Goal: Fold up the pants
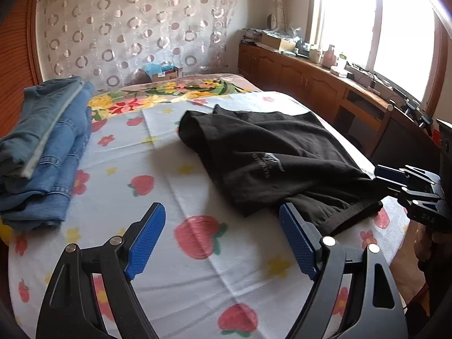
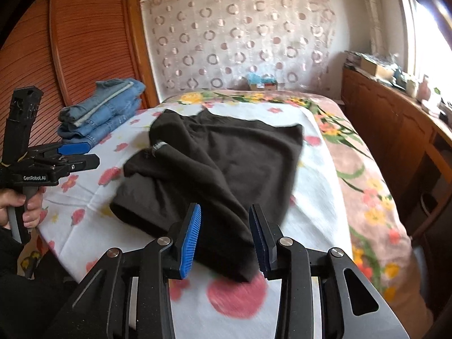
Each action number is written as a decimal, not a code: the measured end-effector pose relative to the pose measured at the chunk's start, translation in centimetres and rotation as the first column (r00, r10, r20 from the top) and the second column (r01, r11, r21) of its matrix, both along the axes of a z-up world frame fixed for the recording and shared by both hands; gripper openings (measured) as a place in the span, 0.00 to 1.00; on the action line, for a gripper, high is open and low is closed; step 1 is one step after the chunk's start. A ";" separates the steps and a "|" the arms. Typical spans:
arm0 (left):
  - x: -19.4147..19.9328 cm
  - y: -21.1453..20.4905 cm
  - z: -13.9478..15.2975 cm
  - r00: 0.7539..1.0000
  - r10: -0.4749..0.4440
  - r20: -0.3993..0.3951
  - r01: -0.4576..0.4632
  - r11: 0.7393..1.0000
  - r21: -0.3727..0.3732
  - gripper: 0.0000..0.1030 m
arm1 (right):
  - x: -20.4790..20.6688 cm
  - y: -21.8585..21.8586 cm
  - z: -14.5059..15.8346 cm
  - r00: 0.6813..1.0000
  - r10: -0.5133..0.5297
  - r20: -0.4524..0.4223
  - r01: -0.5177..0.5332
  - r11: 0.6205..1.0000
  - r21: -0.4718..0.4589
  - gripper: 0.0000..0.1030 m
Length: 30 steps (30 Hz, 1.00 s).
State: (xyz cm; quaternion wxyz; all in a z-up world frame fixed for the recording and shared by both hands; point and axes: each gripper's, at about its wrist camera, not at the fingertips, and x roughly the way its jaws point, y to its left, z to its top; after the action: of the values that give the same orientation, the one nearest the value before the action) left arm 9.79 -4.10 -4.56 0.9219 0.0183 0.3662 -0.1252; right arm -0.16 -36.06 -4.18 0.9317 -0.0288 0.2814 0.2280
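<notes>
- Blue ribbed pads are showing on both tools, and the left gripper point(image 1: 217, 240) is hanging spread wide above the bed sheet point(image 1: 175, 276) with nothing between its fingers.
- Its right pad point(image 1: 296, 243) is sitting just beside the near hem of the black pants point(image 1: 268, 155), but I cannot tell whether it is touching the cloth.
- The right gripper point(image 2: 224, 237) is standing partly spread, and the near corner of the black pants point(image 2: 226, 169) is lying in the gap between its pads.
- Neither pad is pressing on that corner; the cloth is drooping loose over the strawberry print.
- From the right wrist view, a hand point(image 2: 19, 206) is gripping the handle of the left gripper point(image 2: 82, 155) at the left edge of the bed.
- From the left wrist view, the right gripper point(image 1: 395, 178) is poking in at the far right, close to the edge of the pants.
- The black pants are lying rumpled across the middle of the sheet, one part folded over another, with a small pale mark showing on the fabric.
- A stack of folded jeans point(image 1: 42, 155) is resting on the left side of the bed, well apart from the black pants.
- A floral blanket point(image 2: 364, 169) is showing beyond and to the right of the sheet.
- A wooden cabinet point(image 1: 310, 82) is running along the right wall beneath a bright window point(image 1: 375, 25), its top crowded with boxes and small items.
- A curtain with ring patterns point(image 2: 240, 36) is hanging behind the bed, and a slatted wooden door point(image 2: 84, 34) is standing at the left.
</notes>
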 end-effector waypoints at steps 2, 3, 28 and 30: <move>-0.2 0.6 0.2 1.000 0.008 0.007 -0.008 1.000 0.003 0.81 | 0.7 1.1 0.3 0.999 0.035 0.003 -0.035 0.999 0.009 0.36; -0.2 0.8 0.3 1.000 0.012 0.010 -0.012 1.000 0.004 0.81 | 1.0 2.0 0.5 0.998 0.057 0.008 -0.057 0.998 0.009 0.36; -1.3 6.3 0.9 0.995 0.098 0.034 -0.097 0.995 -0.017 0.81 | 8.1 15.4 -2.0 0.946 0.310 -0.092 -0.322 0.929 -0.184 0.27; -1.2 6.3 0.8 0.995 0.098 0.032 -0.098 0.995 -0.018 0.81 | 8.3 16.0 -2.0 0.946 0.312 -0.091 -0.324 0.925 -0.200 0.25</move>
State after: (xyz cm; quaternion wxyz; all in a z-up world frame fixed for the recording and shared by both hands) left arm 8.57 2.24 -3.78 0.9330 -0.0053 0.3502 -0.0825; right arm 8.14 -20.03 -6.19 0.8654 -0.1669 0.3225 0.3453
